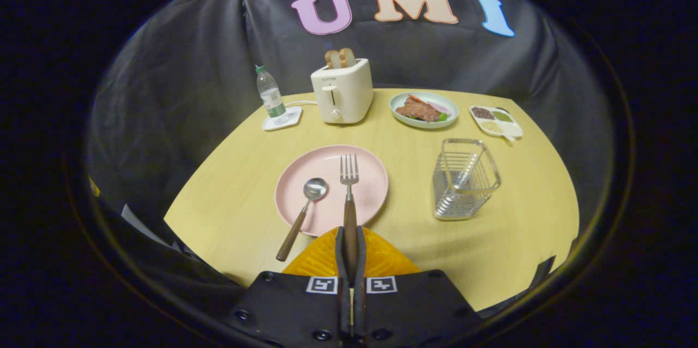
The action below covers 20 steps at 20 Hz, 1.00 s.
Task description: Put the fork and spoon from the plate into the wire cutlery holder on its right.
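A pink plate (pixel 360 171) lies on the yellow table just ahead of the fingers. The fork (pixel 349 195) has steel tines over the plate and a brown wooden handle running back between my fingers. My gripper (pixel 350 244) is shut on that handle, both fingers pressed against it. The spoon (pixel 303 211) lies left of the fork, its bowl on the plate and its wooden handle reaching off the rim onto the table. The wire cutlery holder (pixel 464 179) stands upright to the right of the plate, with nothing showing inside it.
Beyond the plate stands a white toaster (pixel 342 91) with bread in it. A water bottle (pixel 270 95) rests on a white coaster to its left. A plate of food (pixel 424 109) and a divided dish (pixel 496 120) sit at the far right.
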Motion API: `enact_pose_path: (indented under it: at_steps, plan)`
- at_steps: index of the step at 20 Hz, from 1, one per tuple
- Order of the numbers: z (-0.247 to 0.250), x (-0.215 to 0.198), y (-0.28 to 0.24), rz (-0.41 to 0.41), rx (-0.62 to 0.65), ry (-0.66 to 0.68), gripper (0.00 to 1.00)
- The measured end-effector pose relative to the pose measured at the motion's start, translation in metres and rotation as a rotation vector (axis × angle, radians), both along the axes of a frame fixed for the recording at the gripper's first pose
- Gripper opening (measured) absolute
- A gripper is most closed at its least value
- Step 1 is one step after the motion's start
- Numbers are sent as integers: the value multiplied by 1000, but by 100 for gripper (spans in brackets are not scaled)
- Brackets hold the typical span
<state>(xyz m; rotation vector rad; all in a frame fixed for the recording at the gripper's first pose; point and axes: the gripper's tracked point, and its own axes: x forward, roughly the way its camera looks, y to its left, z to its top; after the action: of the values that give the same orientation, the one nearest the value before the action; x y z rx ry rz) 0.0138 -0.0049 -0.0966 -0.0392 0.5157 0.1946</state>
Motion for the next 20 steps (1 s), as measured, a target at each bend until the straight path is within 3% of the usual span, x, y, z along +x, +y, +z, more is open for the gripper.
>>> enact_pose_path:
  at_steps: [9,20]
  plan:
    - [67,1,-83,-86,-38,27,5]
    - [43,25,-137,-143,-64,279,5]
